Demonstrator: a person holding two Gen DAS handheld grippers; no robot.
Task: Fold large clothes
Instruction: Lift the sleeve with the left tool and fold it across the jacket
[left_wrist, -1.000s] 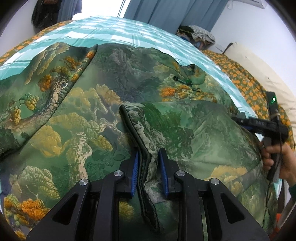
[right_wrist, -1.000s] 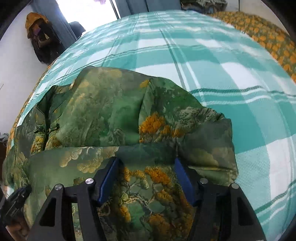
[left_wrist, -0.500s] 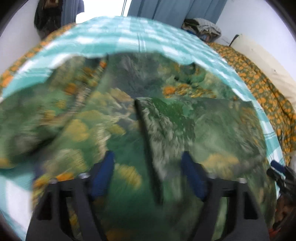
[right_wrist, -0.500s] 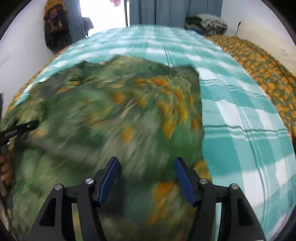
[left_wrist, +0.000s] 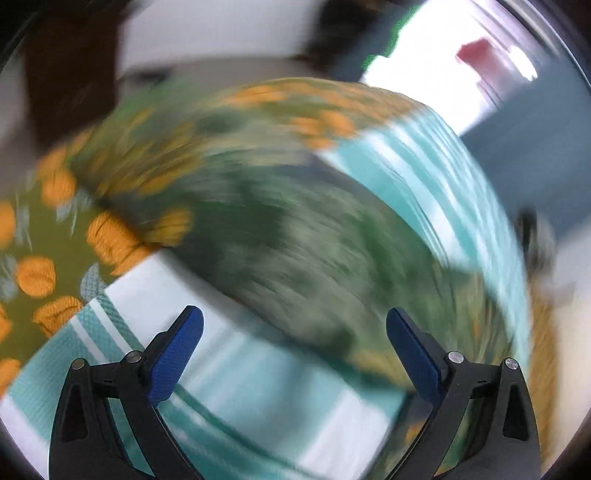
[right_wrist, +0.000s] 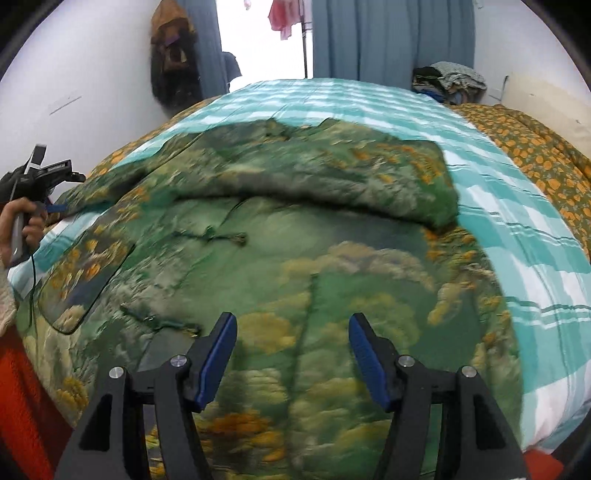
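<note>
Folding: the green robe (right_wrist: 303, 266) is laid on the bed (right_wrist: 535, 280).
Left tool (left_wrist: 293, 354): opening wide, nothing held.
Right tool (right_wrist: 293, 360): half open, nothing gripped.
Tip: edges should be matched, wrinkles smoothed.

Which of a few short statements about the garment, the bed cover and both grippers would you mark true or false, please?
1. The green printed garment lies on a teal plaid bed cover. True.
2. The right gripper pinches a fold of the garment. False: it is open, nothing between its pads.
3. The left gripper is clamped shut. False: its jaws are opening wide, empty.
4. A hand shows at the right wrist view's left edge. True.
</note>
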